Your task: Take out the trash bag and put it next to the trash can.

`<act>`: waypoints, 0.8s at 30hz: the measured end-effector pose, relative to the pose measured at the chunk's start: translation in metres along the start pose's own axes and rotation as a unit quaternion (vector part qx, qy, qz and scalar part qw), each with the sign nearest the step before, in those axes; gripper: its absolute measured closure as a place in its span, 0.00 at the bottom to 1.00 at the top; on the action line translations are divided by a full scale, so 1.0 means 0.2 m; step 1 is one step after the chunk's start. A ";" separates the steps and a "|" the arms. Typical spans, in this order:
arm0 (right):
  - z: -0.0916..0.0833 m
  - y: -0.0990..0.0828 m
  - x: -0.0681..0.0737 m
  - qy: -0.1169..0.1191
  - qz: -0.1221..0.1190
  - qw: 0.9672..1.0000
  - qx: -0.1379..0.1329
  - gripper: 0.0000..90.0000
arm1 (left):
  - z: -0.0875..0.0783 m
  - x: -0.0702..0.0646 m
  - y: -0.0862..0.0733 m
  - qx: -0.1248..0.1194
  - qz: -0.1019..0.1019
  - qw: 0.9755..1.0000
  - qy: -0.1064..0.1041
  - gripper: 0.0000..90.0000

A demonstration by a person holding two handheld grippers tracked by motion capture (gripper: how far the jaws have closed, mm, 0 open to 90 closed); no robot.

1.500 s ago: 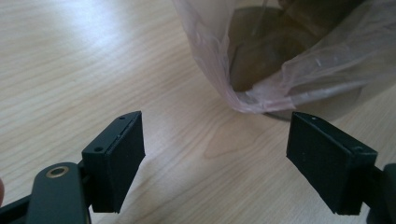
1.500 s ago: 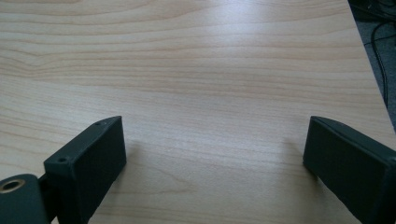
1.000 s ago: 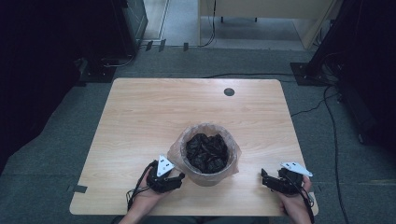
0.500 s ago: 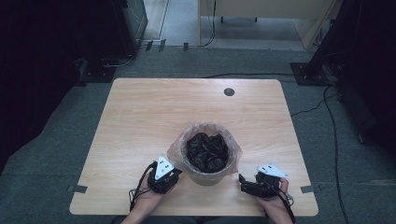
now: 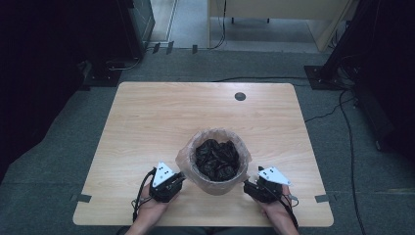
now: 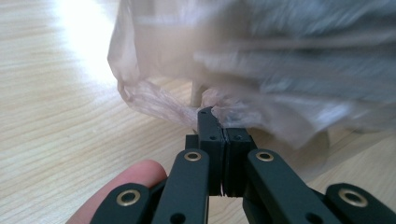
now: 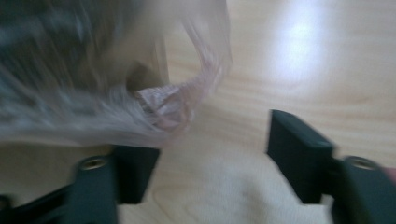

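— Free room? Plenty on the far half of the table [image 5: 161,112], bare wood except a small dark grommet [image 5: 240,96] near the far edge.

— And near the front?

— Blocked in the middle by the bin [image 5: 217,161] with its clear liner [image 6: 154,100]. Narrow strips left on either side, taken by the left gripper [image 5: 172,183] and the right gripper [image 5: 250,188].

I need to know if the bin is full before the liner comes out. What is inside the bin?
The bin holds a translucent liner folded over its rim, with crumpled black material inside. That pile covers anything beneath it and the bin's bottom.
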State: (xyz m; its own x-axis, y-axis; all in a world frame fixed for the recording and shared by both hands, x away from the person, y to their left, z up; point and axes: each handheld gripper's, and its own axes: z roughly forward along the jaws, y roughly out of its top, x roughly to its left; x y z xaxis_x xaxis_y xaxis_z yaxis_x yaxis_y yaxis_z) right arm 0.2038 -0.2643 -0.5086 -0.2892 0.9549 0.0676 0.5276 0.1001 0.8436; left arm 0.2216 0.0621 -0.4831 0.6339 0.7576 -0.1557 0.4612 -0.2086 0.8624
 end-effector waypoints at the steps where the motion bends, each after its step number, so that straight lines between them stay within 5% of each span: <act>1: 0.00 0.00 0.00 0.000 0.000 1.000 0.000 0.47 | 0.00 0.00 0.00 0.000 0.000 1.000 0.000 1.00; 2: -0.01 0.01 0.00 0.002 0.000 1.000 -0.010 0.54 | -0.01 0.00 0.01 -0.004 -0.002 1.000 -0.002 1.00; 3: -0.03 0.03 0.02 0.022 -0.015 0.999 -0.037 0.76 | -0.04 -0.01 0.02 -0.009 -0.001 1.000 -0.003 1.00; 7: -0.07 0.06 0.06 0.048 -0.039 0.996 -0.065 0.97 | -0.09 -0.02 0.05 -0.028 -0.003 1.000 -0.005 1.00; 17: -0.18 0.18 0.10 0.042 -0.012 0.993 -0.106 1.00 | -0.22 -0.05 0.17 -0.069 -0.014 0.997 -0.011 1.00; 21: -0.22 0.24 0.13 0.021 -0.044 0.991 -0.127 1.00 | -0.26 -0.07 0.23 -0.078 -0.012 0.997 -0.005 1.00; 24: -0.24 0.29 0.13 0.016 -0.046 0.990 -0.132 1.00 | -0.28 -0.07 0.28 -0.085 -0.005 0.996 -0.003 1.00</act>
State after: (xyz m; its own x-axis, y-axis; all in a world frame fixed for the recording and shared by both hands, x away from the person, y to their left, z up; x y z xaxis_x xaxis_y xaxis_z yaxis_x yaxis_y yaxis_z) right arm 0.1890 -0.2479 -0.4330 -0.3541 0.9352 -0.0028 0.2713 0.1056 0.9567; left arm 0.2033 0.0738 -0.4056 0.6345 0.7546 -0.1672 0.3553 -0.0926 0.9302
